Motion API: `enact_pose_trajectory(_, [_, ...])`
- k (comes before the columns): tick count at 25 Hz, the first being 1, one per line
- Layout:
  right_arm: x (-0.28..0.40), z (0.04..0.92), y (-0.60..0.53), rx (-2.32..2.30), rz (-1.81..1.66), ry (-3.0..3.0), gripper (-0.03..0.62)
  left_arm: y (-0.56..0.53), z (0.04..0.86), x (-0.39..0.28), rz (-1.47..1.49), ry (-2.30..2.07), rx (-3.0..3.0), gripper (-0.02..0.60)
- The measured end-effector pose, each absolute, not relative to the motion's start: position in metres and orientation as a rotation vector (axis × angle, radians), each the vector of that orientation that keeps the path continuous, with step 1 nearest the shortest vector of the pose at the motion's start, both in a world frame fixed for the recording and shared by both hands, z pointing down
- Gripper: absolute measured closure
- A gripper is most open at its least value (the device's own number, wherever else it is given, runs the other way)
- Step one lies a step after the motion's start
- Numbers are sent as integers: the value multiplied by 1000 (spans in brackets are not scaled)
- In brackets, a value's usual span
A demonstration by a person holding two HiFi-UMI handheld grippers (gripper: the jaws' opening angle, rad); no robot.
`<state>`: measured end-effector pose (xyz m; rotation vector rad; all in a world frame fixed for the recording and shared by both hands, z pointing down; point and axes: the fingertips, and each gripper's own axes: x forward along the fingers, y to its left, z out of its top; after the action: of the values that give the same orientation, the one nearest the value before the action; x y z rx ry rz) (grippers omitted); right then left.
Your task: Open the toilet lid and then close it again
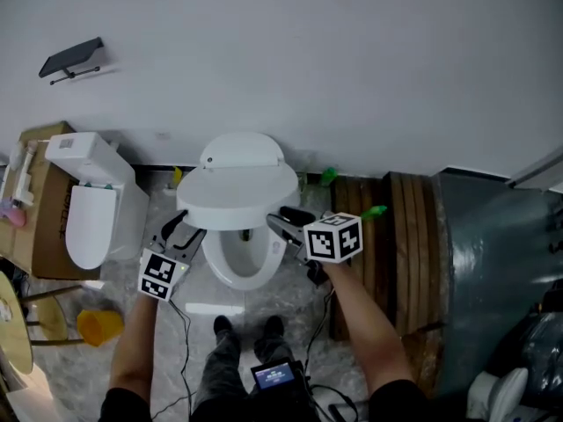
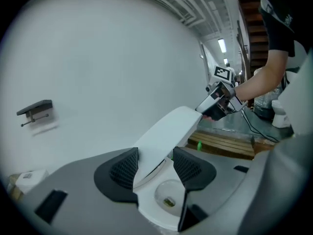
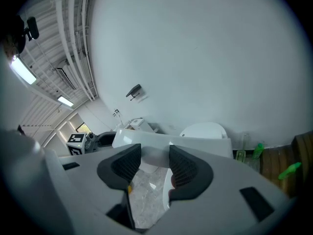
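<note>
Looking down through the head view, I found the toilet lid point(image 1: 239, 193) partway up. It was tilted on its rear hinge above the open bowl point(image 1: 239, 264), with its back edge close to the tank point(image 1: 239, 150). The left gripper point(image 1: 180, 229) sat at the lid's left rim and the right gripper point(image 1: 281, 224) at its right rim, one on either side of the bowl.

In the left gripper view the jaws stood wide apart with the thin rim running between them. It lay against one pad point(image 2: 124, 166), and a gap showed beside the other. The right gripper view was much the same, with spread jaws and the lid's edge across their tips. I judged both grippers to be cradling the lid rather than clamping it.

The lid looked like a rigid, glossy plastic shell. I expected it to be light and stiff but slick against the pads, so it could slide off and slam down if support were lost. The side rims toward the front seemed the sensible place to hold it, as far from the hinge as possible and evenly on both sides.
</note>
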<state>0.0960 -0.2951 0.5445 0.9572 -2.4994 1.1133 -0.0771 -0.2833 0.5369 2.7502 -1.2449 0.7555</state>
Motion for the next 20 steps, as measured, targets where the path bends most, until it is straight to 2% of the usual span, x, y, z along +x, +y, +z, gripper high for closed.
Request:
enact_pose_trajectory(3, [96, 540, -303, 952, 1122, -2501, 407, -292, 530, -77, 762, -1275, 2730, 365])
enact_pose_trajectory(8, [97, 525, -318, 984, 1050, -2543, 407, -308, 520, -78, 692, -1308, 2654, 365])
enact_pose_trajectory(20, [85, 503, -338, 1011, 252, -2395, 407, -353, 494, -82, 586, -1305, 2603, 364])
